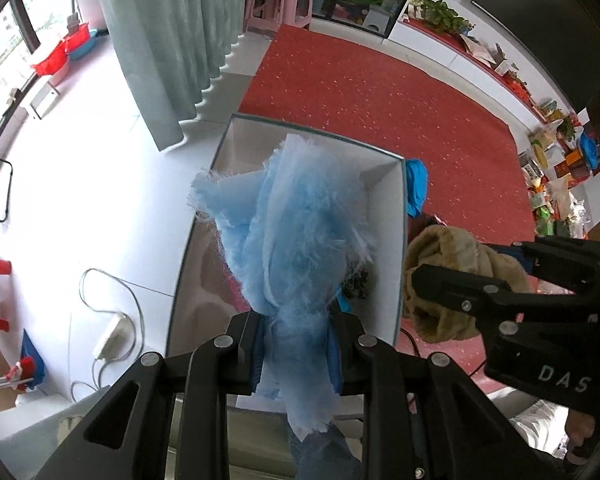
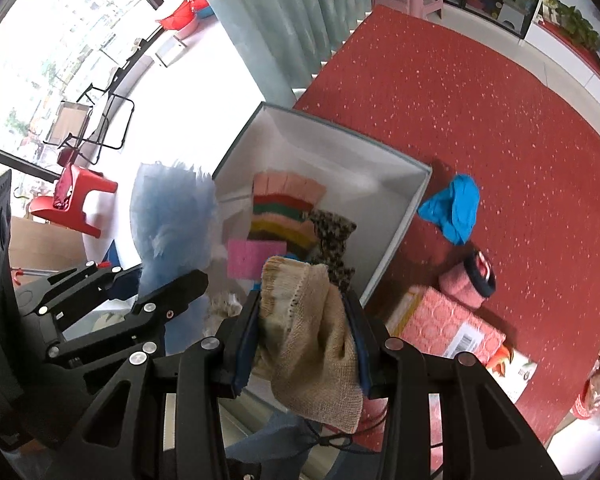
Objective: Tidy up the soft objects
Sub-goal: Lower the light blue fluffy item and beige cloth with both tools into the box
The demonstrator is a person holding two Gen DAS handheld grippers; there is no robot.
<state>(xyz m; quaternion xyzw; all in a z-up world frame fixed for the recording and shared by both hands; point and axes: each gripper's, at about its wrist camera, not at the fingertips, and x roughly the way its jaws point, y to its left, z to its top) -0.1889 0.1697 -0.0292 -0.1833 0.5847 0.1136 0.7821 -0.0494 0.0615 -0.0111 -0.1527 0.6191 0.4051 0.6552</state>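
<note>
1. Our left hand-held gripper (image 1: 296,350) is clamped on the blue fluff (image 1: 288,232) above the box (image 1: 396,240); its trailing end could snag the rim.
2. Our right hand-held gripper (image 2: 306,344) pinches the tan cloth (image 2: 312,336) beside the box; released here, it could miss.

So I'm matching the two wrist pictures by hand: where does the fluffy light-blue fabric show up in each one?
Left wrist view: the light-blue fabric fills the centre, clamped in the left gripper, hanging over the white box.
Right wrist view: it sits left of centre, beside the box's left wall.
Shared landmark: the white box on the red carpet.
</note>
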